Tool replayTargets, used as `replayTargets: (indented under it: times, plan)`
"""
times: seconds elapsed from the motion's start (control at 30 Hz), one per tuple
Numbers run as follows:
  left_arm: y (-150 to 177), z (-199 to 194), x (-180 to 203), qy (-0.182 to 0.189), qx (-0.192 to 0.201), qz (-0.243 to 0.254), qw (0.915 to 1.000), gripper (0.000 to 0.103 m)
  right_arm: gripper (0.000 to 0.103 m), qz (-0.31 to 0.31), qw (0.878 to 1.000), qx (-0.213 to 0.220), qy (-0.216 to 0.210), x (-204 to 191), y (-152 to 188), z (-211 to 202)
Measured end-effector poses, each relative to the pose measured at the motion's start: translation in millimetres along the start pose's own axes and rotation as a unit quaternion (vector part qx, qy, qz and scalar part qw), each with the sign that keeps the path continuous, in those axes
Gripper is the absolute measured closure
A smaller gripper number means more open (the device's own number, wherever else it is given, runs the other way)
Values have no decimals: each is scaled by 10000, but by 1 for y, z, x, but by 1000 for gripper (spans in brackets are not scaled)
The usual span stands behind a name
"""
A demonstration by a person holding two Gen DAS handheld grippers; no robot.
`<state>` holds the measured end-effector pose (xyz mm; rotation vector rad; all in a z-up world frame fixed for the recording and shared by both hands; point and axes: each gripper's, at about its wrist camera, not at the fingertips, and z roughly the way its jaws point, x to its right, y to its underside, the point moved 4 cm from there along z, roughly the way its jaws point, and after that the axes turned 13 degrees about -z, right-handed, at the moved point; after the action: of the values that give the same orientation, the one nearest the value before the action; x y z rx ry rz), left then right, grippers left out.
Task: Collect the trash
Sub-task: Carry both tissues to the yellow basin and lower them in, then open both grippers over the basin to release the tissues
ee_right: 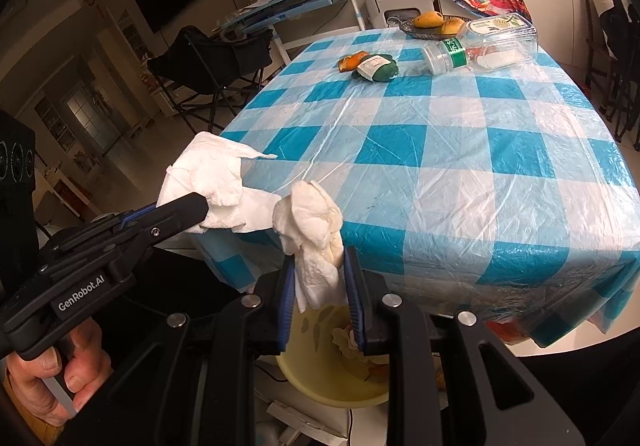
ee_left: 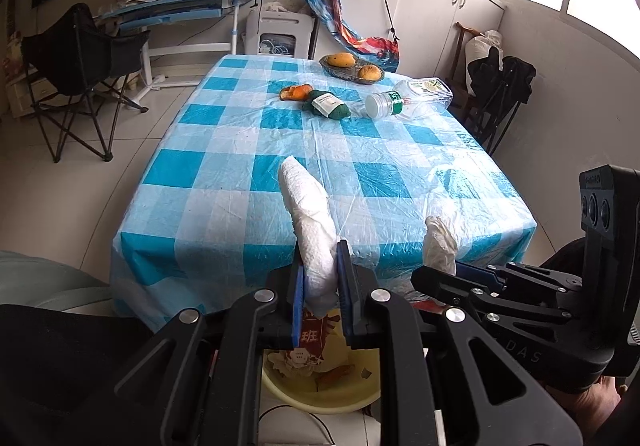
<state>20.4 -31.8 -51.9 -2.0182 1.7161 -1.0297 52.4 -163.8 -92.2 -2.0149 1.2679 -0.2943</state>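
Trash in hand: two crumpled white tissues were held just off the near edge of the table, above a yellow bin [ee_right: 336, 386].
Left tissue [ee_left: 310, 230]: it was pinched between the blue fingers of the left gripper [ee_left: 320, 298], its long end standing up past the tips.
Right tissue [ee_right: 314, 242]: it was clamped between the fingers of the right gripper [ee_right: 320, 298], the wad bulging above the pads.
Bin: scraps and a printed wrapper [ee_left: 316, 338] were seen inside it, directly below both grippers.
Step in hand, as judged: both wads were to be dropped into the bin.
Doing it well: each gripper should be brought squarely over the bin's mouth and lowered before the fingers are spread, since light tissue may drift or cling to a pad; a small shake could be needed.
Trash left: an orange peel [ee_left: 296, 92], a green packet [ee_left: 326, 104] and a clear plastic bottle [ee_left: 408, 98] lying on its side were seen far across the checked table [ee_left: 224, 182].
Not trash, as judged: a basket of fruit [ee_left: 352, 66] at the far end.
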Motion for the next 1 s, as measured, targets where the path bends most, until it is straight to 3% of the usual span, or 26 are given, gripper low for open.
replayTargets:
  times: [0.2,0.5,0.67,1.0]
  plan:
    - [3,1,-7,51,-148,-207,9997,89,78,-23,10000,-62,9,-3,3,1]
    - [15,8,-1,-11,-343,-93,9994,88,71,-42,9998,-171,-27,-6,8,5]
    - [14,8,-2,-162,-243,-126,9995,60,58,-14,9998,-196,31,-4,10,4]
    - [10,5,-6,-360,-15,-101,9993,46,52,-34,9996,-262,66,-5,11,7]
